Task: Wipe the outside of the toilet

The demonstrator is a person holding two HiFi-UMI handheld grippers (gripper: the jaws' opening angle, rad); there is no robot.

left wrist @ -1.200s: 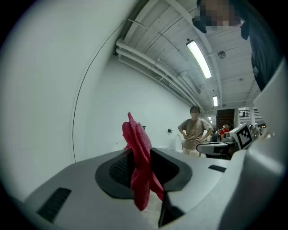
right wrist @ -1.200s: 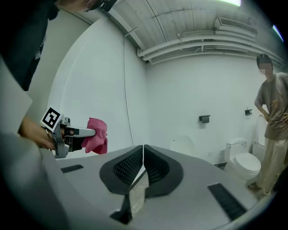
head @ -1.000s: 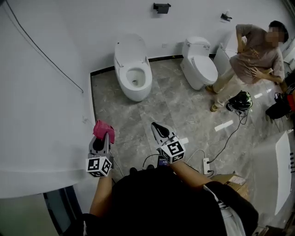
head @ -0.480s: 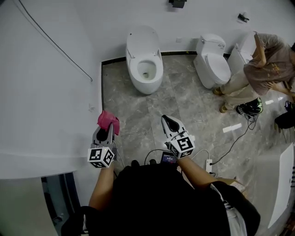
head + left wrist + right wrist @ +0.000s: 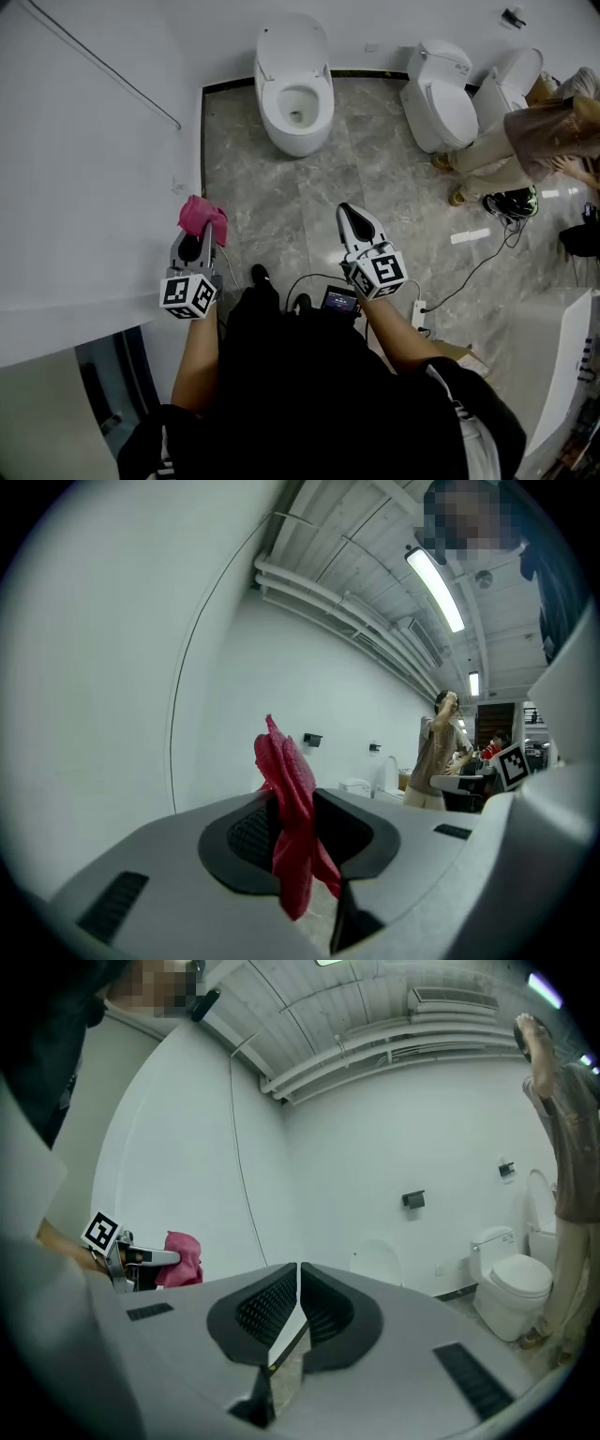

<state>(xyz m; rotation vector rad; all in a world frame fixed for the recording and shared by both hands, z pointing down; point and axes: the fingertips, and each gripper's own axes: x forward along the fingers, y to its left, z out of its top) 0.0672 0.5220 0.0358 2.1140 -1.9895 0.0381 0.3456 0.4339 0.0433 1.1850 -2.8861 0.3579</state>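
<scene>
**Cloth gripped, toilet well ahead**

The left gripper (image 5: 201,232) is pinching a crumpled pink cloth (image 5: 196,214) close beside the white wall (image 5: 84,187). The right gripper (image 5: 352,216) is hovering with its jaws pressed together. The white oval toilet (image 5: 295,103), lid raised, is standing well ahead of both across the grey marbled floor (image 5: 281,206). Further right, a second white toilet (image 5: 441,98), a person (image 5: 553,122) and black cables (image 5: 469,272) are crowding the floor.

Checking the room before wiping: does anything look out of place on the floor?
Yes: a power strip and its cable trail loose across the tiled floor, odd for a bathroom. The open toilet looks upright and intact.
</scene>
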